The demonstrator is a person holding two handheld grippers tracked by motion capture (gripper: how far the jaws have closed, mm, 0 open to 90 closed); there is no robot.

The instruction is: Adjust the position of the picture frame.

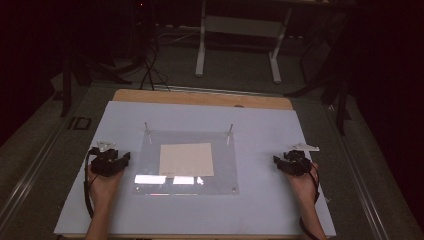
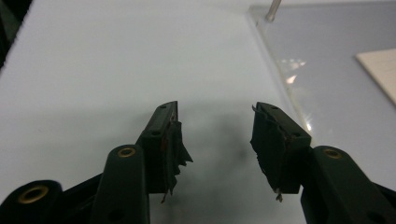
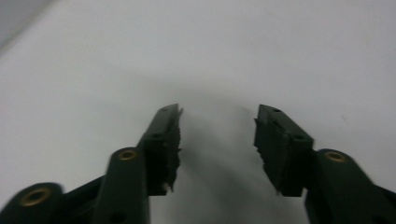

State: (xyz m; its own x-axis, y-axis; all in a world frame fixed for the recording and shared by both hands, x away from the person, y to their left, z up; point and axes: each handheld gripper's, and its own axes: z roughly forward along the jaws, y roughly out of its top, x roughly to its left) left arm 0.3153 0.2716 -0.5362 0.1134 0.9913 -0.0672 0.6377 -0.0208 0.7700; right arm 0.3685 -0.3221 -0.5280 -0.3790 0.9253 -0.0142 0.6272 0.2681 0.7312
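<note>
In the high view the room behind the surface (image 1: pixel 280 150) is dark, so the white frame legs (image 1: pixel 201 50) and the cables on the floor (image 1: pixel 150 75) at the far side are hard to make out. The surface is a pale board lying on a wooden top whose far edge (image 1: pixel 200 97) peeks out behind it. A clear plate (image 1: pixel 225 165) lies flat in the middle of the board, with two thin upright pins (image 1: pixel 146 131) at its far corners; glare along its near edge hides what lies under that strip. A cream sheet (image 1: pixel 186 160) lies flat on the middle of the plate. The left tool (image 1: pixel 126 159) sits on the board just left of the plate, held by the person's left hand (image 1: pixel 102 182), and the right tool (image 1: pixel 276 161) sits to the right of the plate, a little apart from it, in the right hand (image 1: pixel 301 182); both forearms are cut off by the bottom edge. In the left gripper view the left tool (image 2: pixel 215 116) has its jaws standing wide with nothing between them, over bare board; the plate's edge (image 2: pixel 275 70) runs just to the right, one pin (image 2: pixel 273 9) is cut off at the top, and a corner of the cream sheet (image 2: pixel 380 70) is cut off at the right edge. Worn, ragged pads (image 2: pixel 175 149) line the jaws. In the right gripper view, which is blurred, the right tool (image 3: pixel 217 114) also has its jaws wide and empty above bare white board.
</note>
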